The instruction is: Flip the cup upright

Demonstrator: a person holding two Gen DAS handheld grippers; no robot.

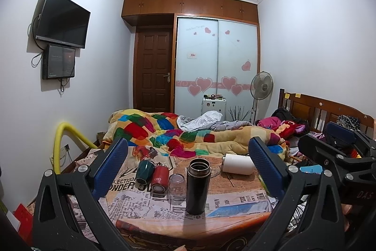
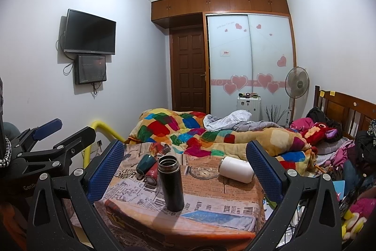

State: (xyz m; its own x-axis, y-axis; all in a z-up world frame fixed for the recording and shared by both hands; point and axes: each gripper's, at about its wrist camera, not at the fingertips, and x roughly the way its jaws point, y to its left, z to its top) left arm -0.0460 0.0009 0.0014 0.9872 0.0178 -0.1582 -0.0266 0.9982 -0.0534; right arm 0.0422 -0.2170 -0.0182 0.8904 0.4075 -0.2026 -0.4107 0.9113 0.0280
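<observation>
left wrist view: the left hand-held gripper [image 1: 188,171] stood with its two blue-padded fingers [image 1: 110,166] wide apart, gripping nothing and touching nothing. between and beyond the fingers, a black flask [image 1: 197,186] stood upright on the table [image 1: 235,199], mouth open at the top, clear of both pads. to its left lay a clear glass cup [image 1: 176,185], just beside the flask, then a red cup [image 1: 159,179] and a dark green cup [image 1: 144,171], both on their sides and touching each other. a white cup [image 1: 238,163] lay on its side farther back on the right, near the right finger pad but apart from it. the right hand-held gripper [image 1: 338,140] showed at the right edge, fingers apart and empty.

right wrist view: the right hand-held gripper [image 2: 185,171] likewise had its fingers [image 2: 105,168] spread wide, with nothing between the pads in contact. the black flask [image 2: 170,182] stood upright left of centre between the fingers. the white cup [image 2: 236,169] lay on its side, its narrower end pointing left, close to the right pad but not touching. a glass dish [image 2: 205,172] sat between flask and white cup. the green cup [image 2: 145,164] and red cup [image 2: 152,174] lay behind the flask. the left hand-held gripper [image 2: 63,131] appeared at the left, fingers apart.
</observation>
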